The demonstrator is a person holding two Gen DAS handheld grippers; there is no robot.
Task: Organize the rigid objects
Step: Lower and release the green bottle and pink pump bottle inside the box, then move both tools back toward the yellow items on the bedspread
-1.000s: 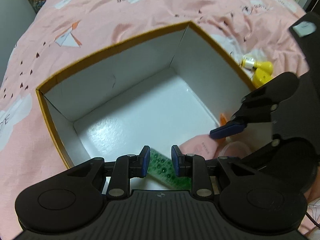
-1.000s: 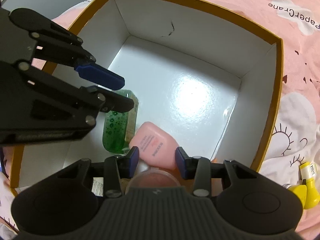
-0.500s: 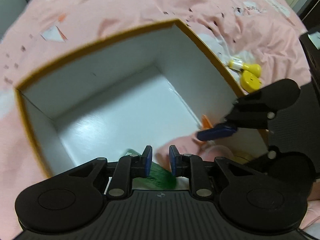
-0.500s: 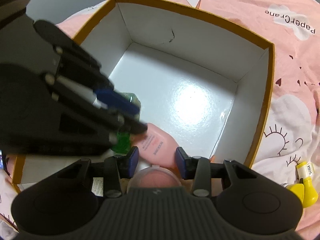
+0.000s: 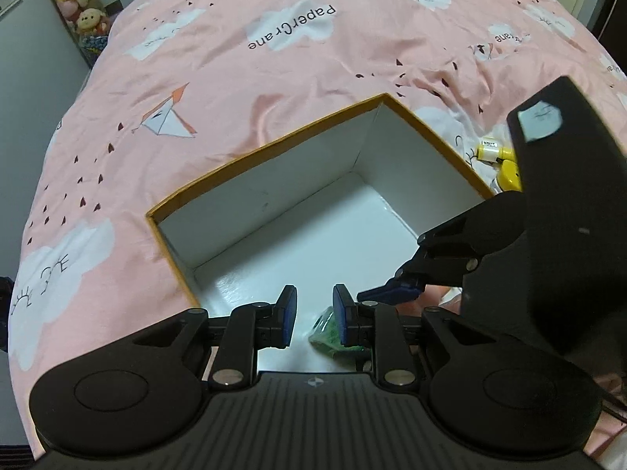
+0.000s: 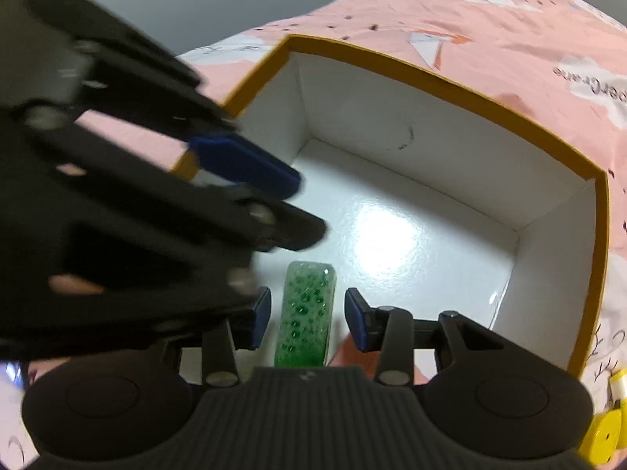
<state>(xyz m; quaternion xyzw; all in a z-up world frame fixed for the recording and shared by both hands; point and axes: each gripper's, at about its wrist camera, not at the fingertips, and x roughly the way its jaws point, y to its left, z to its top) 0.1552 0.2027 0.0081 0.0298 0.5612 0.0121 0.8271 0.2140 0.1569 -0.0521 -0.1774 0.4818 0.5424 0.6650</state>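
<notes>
A green bubbly bottle (image 6: 307,313) lies on the white floor of the orange-rimmed box (image 6: 431,78). In the right wrist view it shows in the gap of my right gripper (image 6: 308,323), which is open, with room on both sides of the bottle. A pink bottle (image 6: 345,352) peeks out beside the right finger. My left gripper (image 5: 313,315) is shut with nothing between its pads, and the green bottle (image 5: 329,331) lies just beyond its right finger. The left gripper (image 6: 301,207) hangs blurred over the box's left side. The right gripper (image 5: 392,291) reaches in from the right.
The box (image 5: 274,149) sits on a pink bedspread with cloud prints. Yellow plastic items (image 5: 505,164) lie on the bed right of the box, and the yellow items (image 6: 603,438) also show at the right wrist view's lower right. Plush toys (image 5: 78,11) stand at the far left.
Both grippers have lifted back from the box floor. The left jaws drew closer off the green bottle. The right view has shifted from the pink bottle to the green one.
</notes>
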